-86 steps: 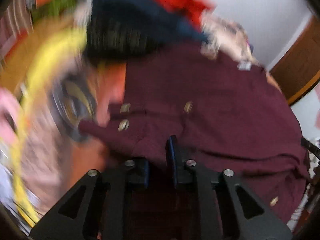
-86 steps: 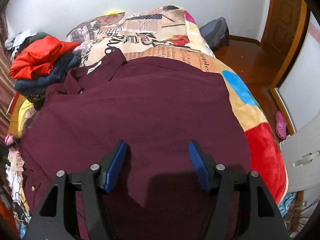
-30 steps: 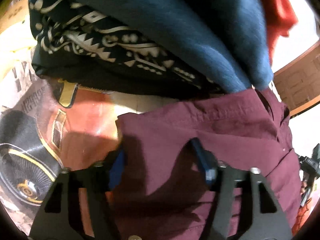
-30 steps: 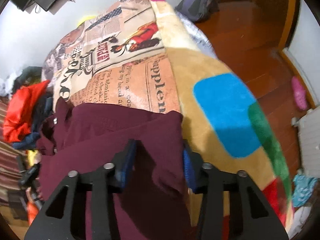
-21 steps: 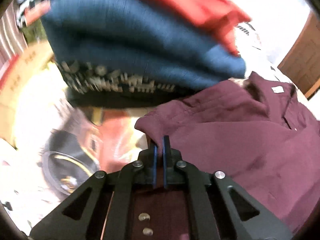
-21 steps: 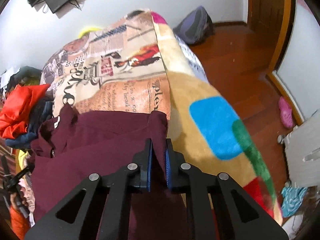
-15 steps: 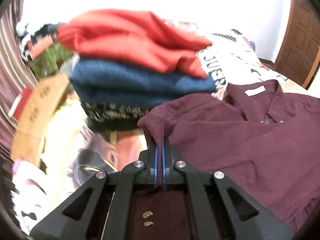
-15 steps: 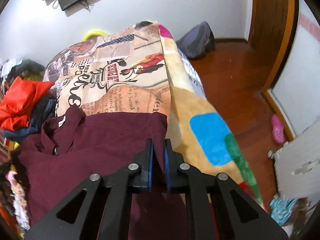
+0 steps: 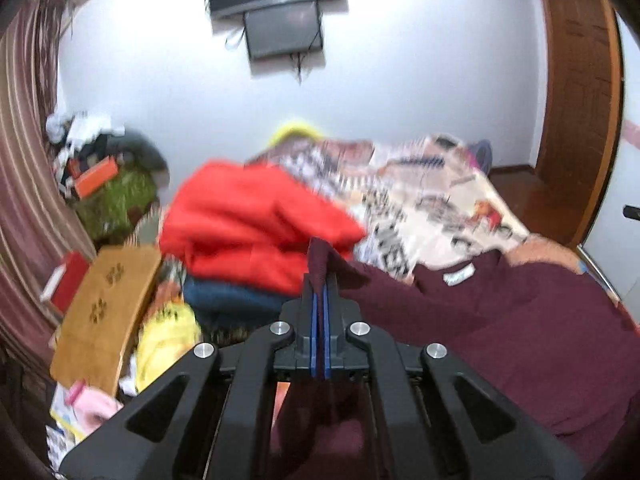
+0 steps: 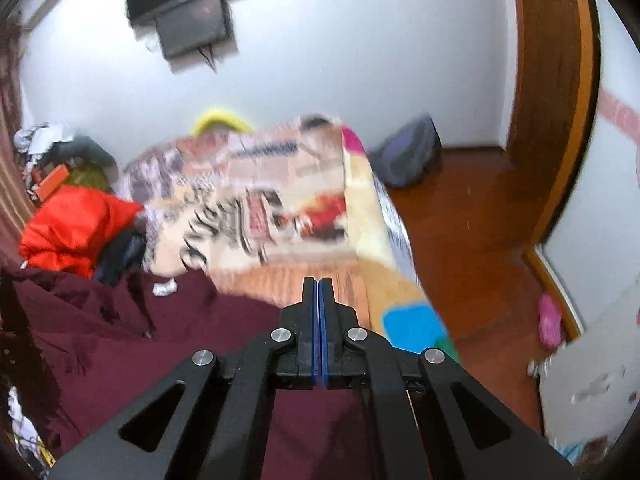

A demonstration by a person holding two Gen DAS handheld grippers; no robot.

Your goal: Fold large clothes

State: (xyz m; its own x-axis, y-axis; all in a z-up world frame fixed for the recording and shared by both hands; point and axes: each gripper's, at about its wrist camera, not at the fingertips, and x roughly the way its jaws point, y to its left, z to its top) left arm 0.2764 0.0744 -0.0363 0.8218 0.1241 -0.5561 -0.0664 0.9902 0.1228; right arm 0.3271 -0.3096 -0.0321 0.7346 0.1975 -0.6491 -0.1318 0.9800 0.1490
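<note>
Your left gripper [image 9: 320, 280] is clamped on a tuft of the maroon shirt [image 9: 520, 320], which pokes above its tips. Your right gripper [image 10: 319, 284] is clamped too, cloth hanging beneath it. 1 shirt lies draped over the bed [image 10: 280, 208], beside 1 pile of folded clothes [image 9: 248, 224].
</note>
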